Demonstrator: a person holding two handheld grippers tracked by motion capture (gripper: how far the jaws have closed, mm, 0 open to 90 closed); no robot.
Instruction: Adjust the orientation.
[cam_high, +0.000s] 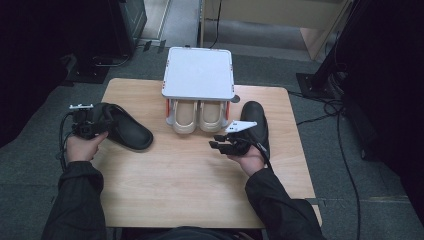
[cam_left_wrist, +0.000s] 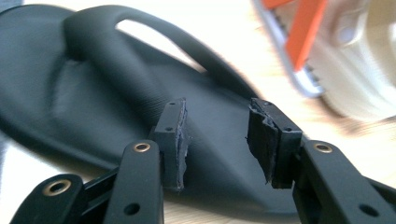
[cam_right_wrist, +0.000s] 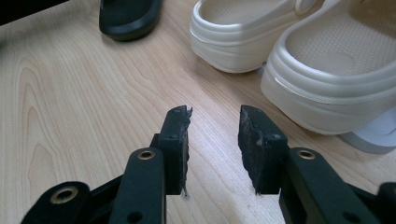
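1. Two cream clogs (cam_high: 198, 116) sit under a white rack (cam_high: 199, 73) at upper centre of the high view; one black slipper (cam_high: 125, 127) lies left by the left gripper (cam_high: 86, 126), another black slipper (cam_high: 256, 120) right behind the right gripper (cam_high: 220, 145), all on the table (cam_high: 190, 180).
2. Left gripper view: jaws apart over the black slipper (cam_left_wrist: 93, 102); rack leg (cam_left_wrist: 306, 32) upper right.
3. Right gripper view: jaws apart above bare wood (cam_right_wrist: 70, 102); clogs (cam_right_wrist: 299, 56) upper right, slipper (cam_right_wrist: 128, 16) upper left.

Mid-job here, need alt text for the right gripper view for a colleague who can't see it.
The right gripper hangs open over bare wooden table, its jaws parted with nothing between them. Ahead sit two cream clogs, heels toward the camera, with a black slipper's end at upper left.
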